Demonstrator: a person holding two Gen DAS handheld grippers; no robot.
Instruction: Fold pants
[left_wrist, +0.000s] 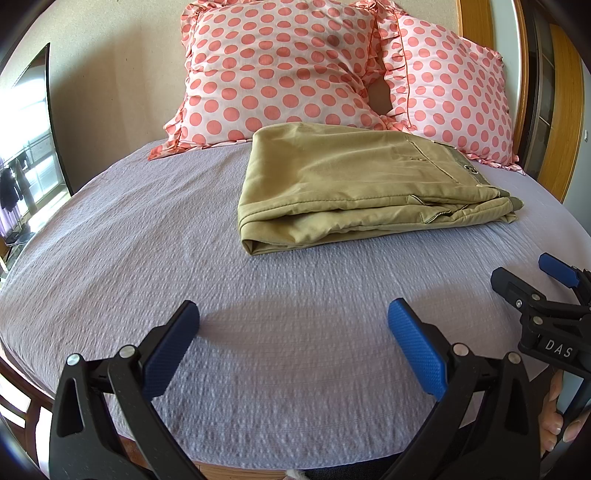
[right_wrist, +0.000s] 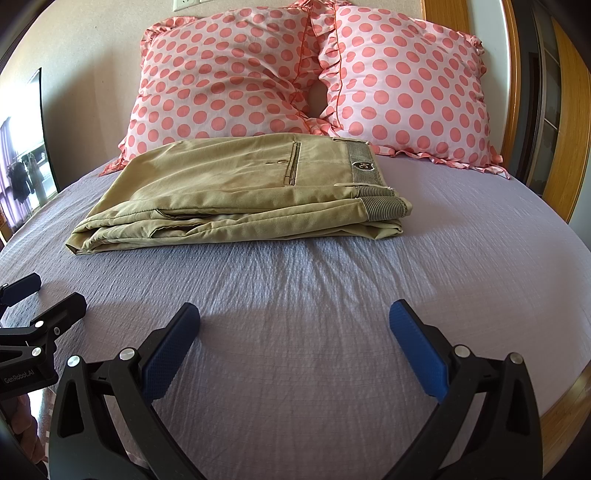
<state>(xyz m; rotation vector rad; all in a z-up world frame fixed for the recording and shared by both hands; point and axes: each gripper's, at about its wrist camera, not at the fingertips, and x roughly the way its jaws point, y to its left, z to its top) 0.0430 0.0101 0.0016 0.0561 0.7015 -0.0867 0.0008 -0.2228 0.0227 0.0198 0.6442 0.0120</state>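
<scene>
Khaki pants (left_wrist: 351, 184) lie folded in a flat stack on the lilac bedspread (left_wrist: 147, 240), waistband to the right, just in front of the pillows. They also show in the right wrist view (right_wrist: 229, 188). My left gripper (left_wrist: 293, 314) is open and empty, low over the bedspread well short of the pants. My right gripper (right_wrist: 295, 317) is open and empty too, also short of the pants. The right gripper also shows at the right edge of the left wrist view (left_wrist: 524, 277), and the left gripper shows at the left edge of the right wrist view (right_wrist: 37, 299).
Two pink polka-dot pillows (left_wrist: 280, 70) (left_wrist: 450, 92) lean against the wall behind the pants. A wooden bed frame and headboard (right_wrist: 569, 398) run along the right. A mirror or window (left_wrist: 26, 147) stands at the left. The lilac bedspread (right_wrist: 332, 295) covers the bed.
</scene>
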